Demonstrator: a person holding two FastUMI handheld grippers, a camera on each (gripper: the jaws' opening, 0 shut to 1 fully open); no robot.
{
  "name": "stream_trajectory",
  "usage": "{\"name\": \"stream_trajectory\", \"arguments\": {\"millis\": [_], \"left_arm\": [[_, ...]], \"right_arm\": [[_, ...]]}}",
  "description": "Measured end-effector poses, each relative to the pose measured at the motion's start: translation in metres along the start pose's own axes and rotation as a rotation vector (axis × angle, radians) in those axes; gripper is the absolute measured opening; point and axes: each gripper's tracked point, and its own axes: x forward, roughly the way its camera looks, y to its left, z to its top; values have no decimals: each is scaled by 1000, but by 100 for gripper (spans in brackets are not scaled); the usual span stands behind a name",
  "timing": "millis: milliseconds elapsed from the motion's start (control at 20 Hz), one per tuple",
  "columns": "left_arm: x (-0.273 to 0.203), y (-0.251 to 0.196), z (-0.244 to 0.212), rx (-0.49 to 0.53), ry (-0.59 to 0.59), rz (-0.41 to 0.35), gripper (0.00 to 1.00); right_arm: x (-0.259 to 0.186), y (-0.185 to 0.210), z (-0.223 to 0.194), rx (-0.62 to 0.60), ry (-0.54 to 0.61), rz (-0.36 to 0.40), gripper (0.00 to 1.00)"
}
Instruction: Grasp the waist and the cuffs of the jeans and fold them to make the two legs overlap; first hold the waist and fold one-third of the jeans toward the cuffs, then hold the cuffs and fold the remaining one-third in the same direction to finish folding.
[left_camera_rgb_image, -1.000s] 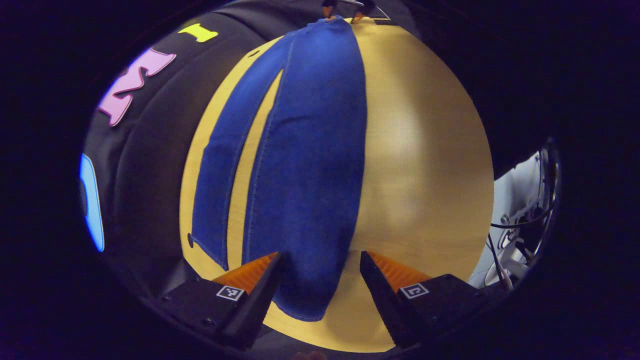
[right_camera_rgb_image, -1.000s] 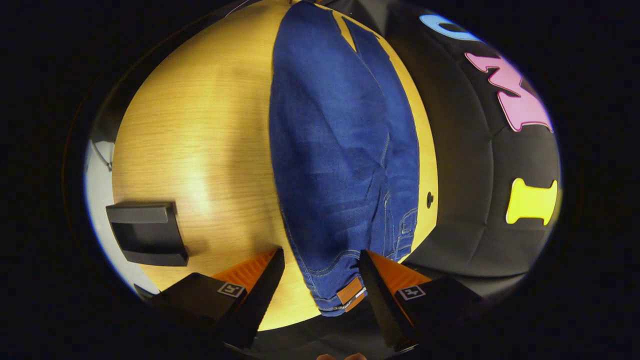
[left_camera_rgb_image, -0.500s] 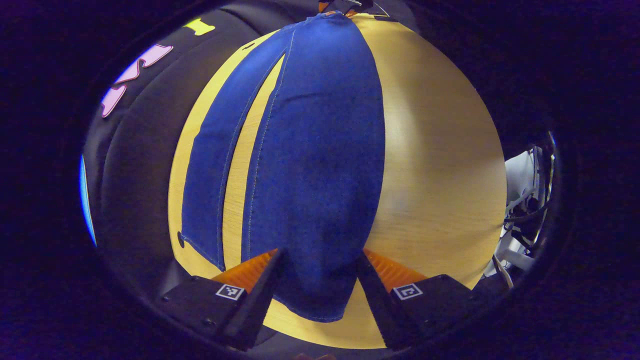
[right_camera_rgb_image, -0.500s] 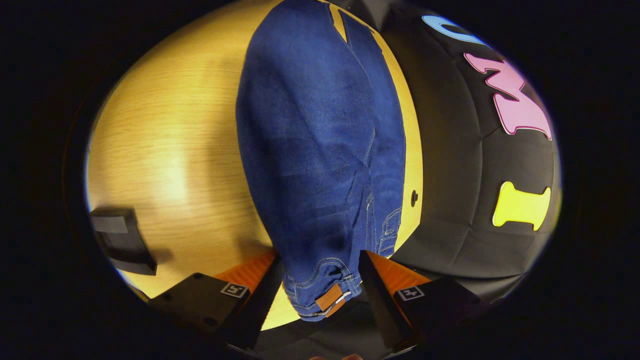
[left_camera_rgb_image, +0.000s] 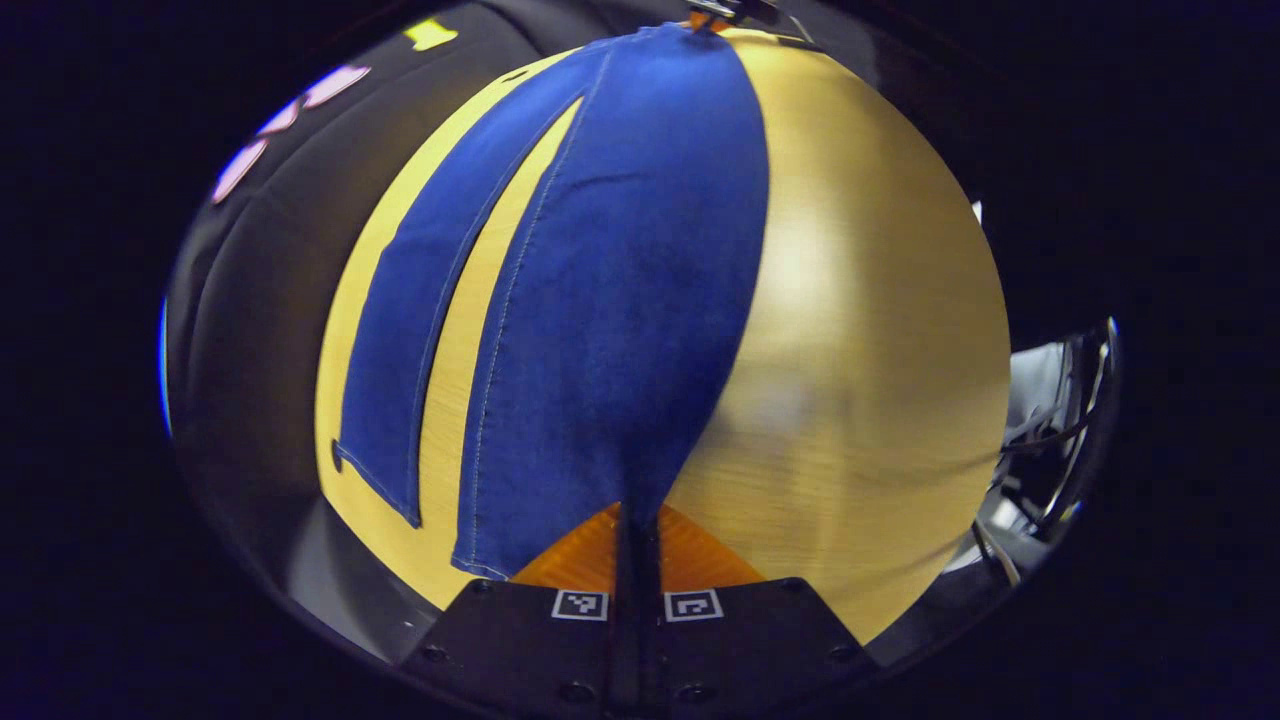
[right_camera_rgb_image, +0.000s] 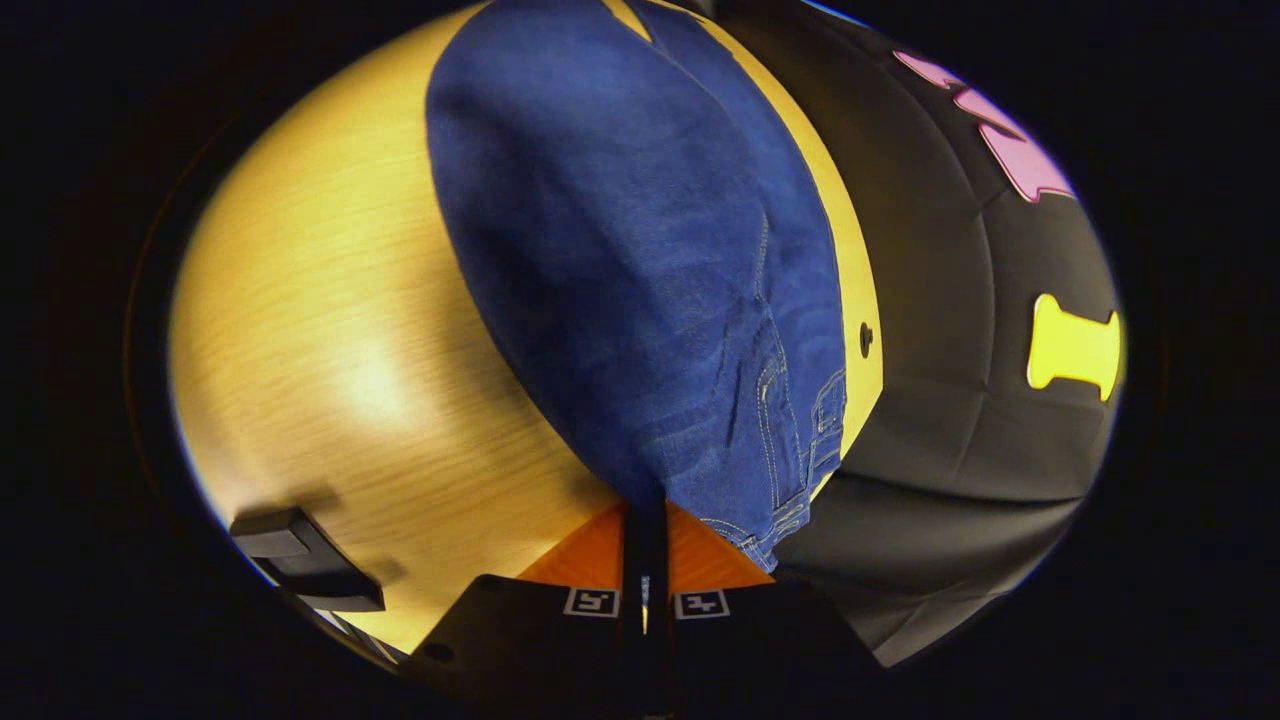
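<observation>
Left gripper view: jaws now closed on the near cuff!

A second ago both grippers were spread; now the left gripper (left_camera_rgb_image: 637, 520) is pinched on the jeans (left_camera_rgb_image: 620, 300) at the cuff, the right gripper (right_camera_rgb_image: 645, 515) on the waist. On the table (left_camera_rgb_image: 860, 330), the leg-over-leg fold can be started.

Two close tool-mounted views from opposite ends of the same jeans (left_camera_rgb_image: 620, 300) and table (left_camera_rgb_image: 860, 300).

Booth interior, wooden table against dark cloth

A light-wood table (right_camera_rgb_image: 330, 380) is backed by a black cloth wall (right_camera_rgb_image: 960, 330); a soft glare is cast on its grain.
</observation>
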Motion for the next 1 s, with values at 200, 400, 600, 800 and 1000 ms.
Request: {"name": "stream_trajectory", "arguments": {"millis": [200, 400, 600, 800, 1000], "left_arm": [[-22, 25, 14, -178, -81, -58, 6], [-50, 66, 40, -264, -155, -8, 6], [-63, 145, 67, -371, -184, 89, 6], [-16, 204, 73, -559, -81, 171, 6], [61, 208, 56, -620, 88, 104, 6]], "right_arm": [[-27, -45, 13, 309, -37, 4, 5], [-66, -124, 39, 454, -111, -67, 5], [-74, -202, 72, 565, -146, -116, 10], [-2, -246, 106, 772, -112, -102, 5], [72, -236, 122, 903, -13, -22, 5]]}}
